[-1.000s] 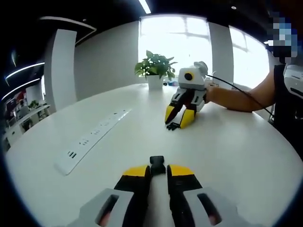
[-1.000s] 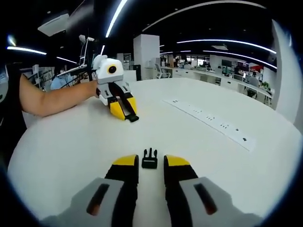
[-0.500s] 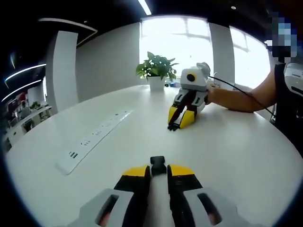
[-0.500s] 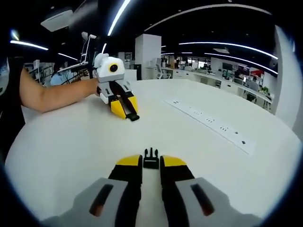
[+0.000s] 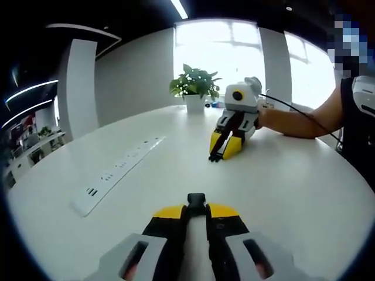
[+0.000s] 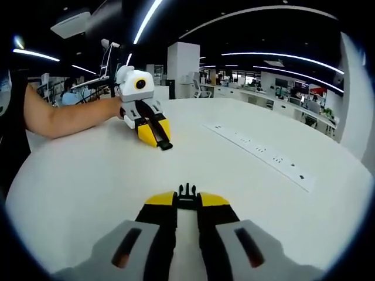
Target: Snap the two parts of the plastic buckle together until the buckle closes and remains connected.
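Left gripper view puts the socket half of the buckle at the tips of our left gripper, whose yellow-tipped jaws stand closed on its rear end, the open mouth pointing forward over the white table. In the right gripper view, the pronged half of the buckle sits pinched between the jaws of our right gripper, prongs facing away from us. Each gripper also appears far across the table in the other's view, so the two halves are well apart and nothing is mated yet.

We judge both pieces light, stiff and smooth, apt to twist or squirt out of a pinch if pushed off-axis. The side prongs must flex inward to enter, so our hold belongs on the strap-bar end of each half, leaving prongs and mouth free. Closing will likely need a firm, straight push along the buckle's length.

Beyond the parts, a white power strip lies along the table, and a potted plant stands at the far edge near the window.
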`<action>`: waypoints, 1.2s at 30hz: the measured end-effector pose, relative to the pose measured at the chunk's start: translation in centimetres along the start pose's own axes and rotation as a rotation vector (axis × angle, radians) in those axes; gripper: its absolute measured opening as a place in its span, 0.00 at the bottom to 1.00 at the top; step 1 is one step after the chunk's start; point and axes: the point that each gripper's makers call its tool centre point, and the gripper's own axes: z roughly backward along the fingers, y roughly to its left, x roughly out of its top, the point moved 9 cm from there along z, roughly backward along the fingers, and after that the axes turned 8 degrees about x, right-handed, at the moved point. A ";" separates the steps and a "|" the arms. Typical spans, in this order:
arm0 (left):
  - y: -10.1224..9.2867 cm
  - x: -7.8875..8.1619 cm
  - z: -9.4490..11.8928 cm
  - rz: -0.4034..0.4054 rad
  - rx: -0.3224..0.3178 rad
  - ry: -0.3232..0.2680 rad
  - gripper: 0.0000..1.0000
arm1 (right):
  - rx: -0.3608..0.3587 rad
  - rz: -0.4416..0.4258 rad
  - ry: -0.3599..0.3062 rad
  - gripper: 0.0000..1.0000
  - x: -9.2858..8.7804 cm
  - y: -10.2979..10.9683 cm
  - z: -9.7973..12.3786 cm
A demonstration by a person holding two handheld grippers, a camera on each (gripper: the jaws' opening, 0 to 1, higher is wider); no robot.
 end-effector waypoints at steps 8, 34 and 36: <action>0.0 0.0 0.0 0.005 0.008 0.010 0.11 | -0.008 -0.014 -0.003 0.13 0.0 0.0 -0.1; 0.2 0.0 -0.1 0.006 0.019 0.011 0.11 | -0.016 -0.027 0.012 0.12 0.1 -0.5 -0.1; 0.2 0.0 0.0 0.019 0.018 0.012 0.11 | -0.018 -0.029 0.013 0.12 0.1 -0.6 -0.1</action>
